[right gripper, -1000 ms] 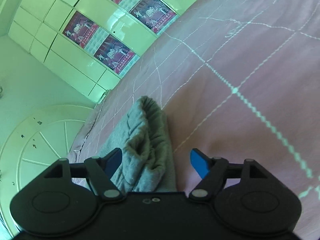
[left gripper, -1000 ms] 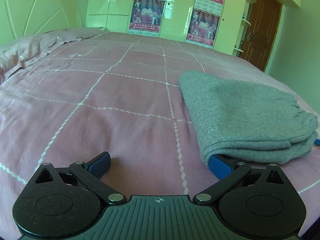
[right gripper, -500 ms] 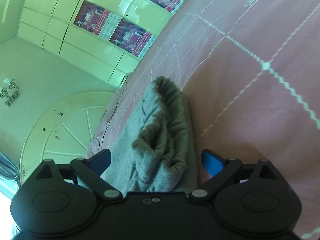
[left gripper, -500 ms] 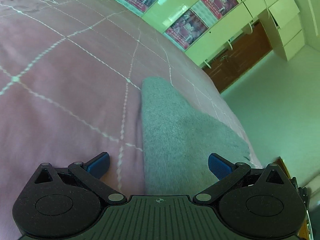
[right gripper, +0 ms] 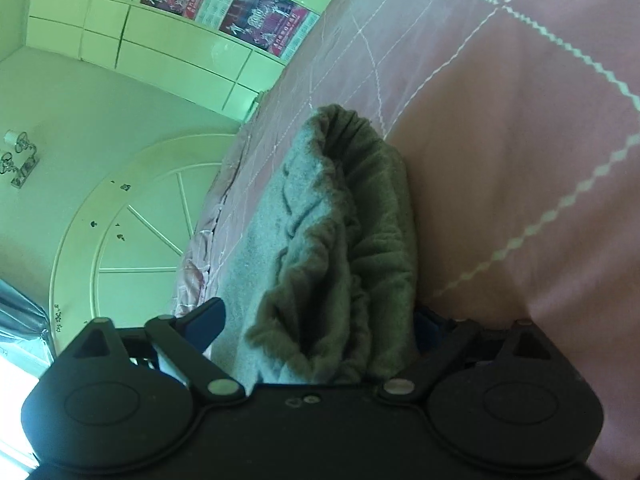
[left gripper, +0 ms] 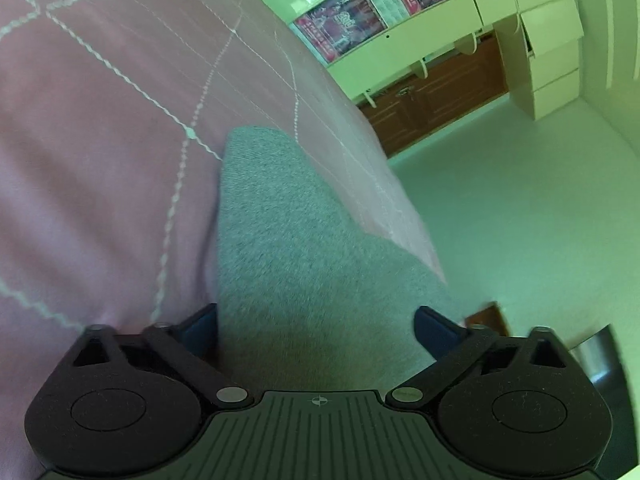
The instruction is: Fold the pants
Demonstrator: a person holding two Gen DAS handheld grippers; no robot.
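The red posters point(left gripper: 360, 20) on the wardrobe point(right gripper: 160, 48) carry writing too small to read. The folded grey pants point(left gripper: 288, 248) lie on the pink bedspread point(left gripper: 100, 140), between the spread fingers of both the left gripper point(left gripper: 316, 326) and the right gripper point(right gripper: 316, 320), neither one pinching them.

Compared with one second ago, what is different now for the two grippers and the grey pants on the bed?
Both grippers rolled sideways and closed in on the folded grey pants. The left gripper, before beside the fold's edge, now straddles it with jaws wide open. The right gripper went deeper around the gathered end; its right finger is now hidden behind cloth. Nothing is clamped yet. The pants stayed folded on the pink bedspread.
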